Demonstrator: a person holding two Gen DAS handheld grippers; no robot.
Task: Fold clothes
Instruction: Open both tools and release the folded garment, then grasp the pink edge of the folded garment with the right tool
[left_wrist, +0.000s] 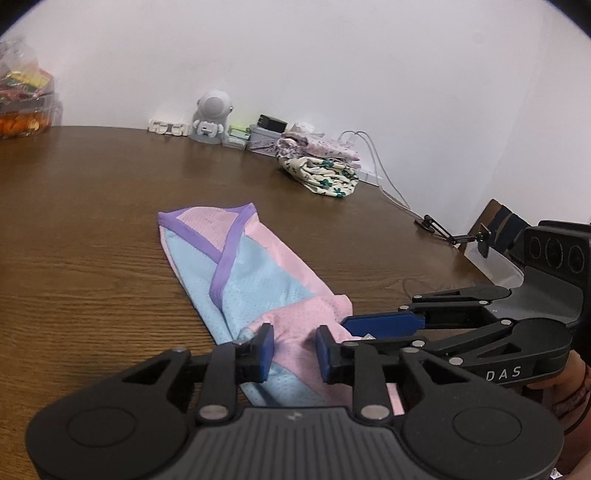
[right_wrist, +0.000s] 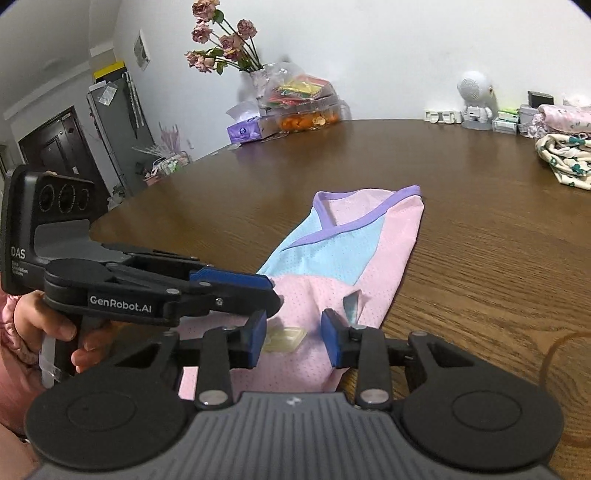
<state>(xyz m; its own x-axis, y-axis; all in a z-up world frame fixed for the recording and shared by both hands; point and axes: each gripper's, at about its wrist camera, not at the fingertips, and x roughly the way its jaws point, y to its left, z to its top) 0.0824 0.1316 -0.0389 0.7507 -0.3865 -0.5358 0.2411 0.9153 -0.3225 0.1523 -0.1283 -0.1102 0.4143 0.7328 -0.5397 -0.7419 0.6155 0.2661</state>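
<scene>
**A:** What are your fingers doing right now?

**B:** Both pairs are released. My left gripper (left_wrist: 295, 349) has its pads parted over the near end of the top (left_wrist: 255, 273), with nothing pinched between them. My right gripper (right_wrist: 293, 338) is the same: jaws apart, pink mesh under the gap, a small loose flap standing up just beside the right pad. The top lies folded lengthwise on the table (left_wrist: 92, 229), its purple neckline at the far end.

**A:** What could go wrong from here?

**B:** The two grippers are crowded together at this near hem, so I judge they could knock each other. The mesh looks thin and slippery, so if I clench too shallow I may catch only the top layer and the long fold would slide open as I lift. That flap could also get tucked in crooked.

**A:** Any containers further off?

**B:** Far back, by the wall, a clear plastic box (right_wrist: 310, 110) holds something orange, with bright packets piled above it. A tissue box (right_wrist: 245, 129) sits just beside it, and a vase of roses (right_wrist: 221, 40) behind. Folded clothes (left_wrist: 321, 166) are stacked at the far right, in no container.
</scene>
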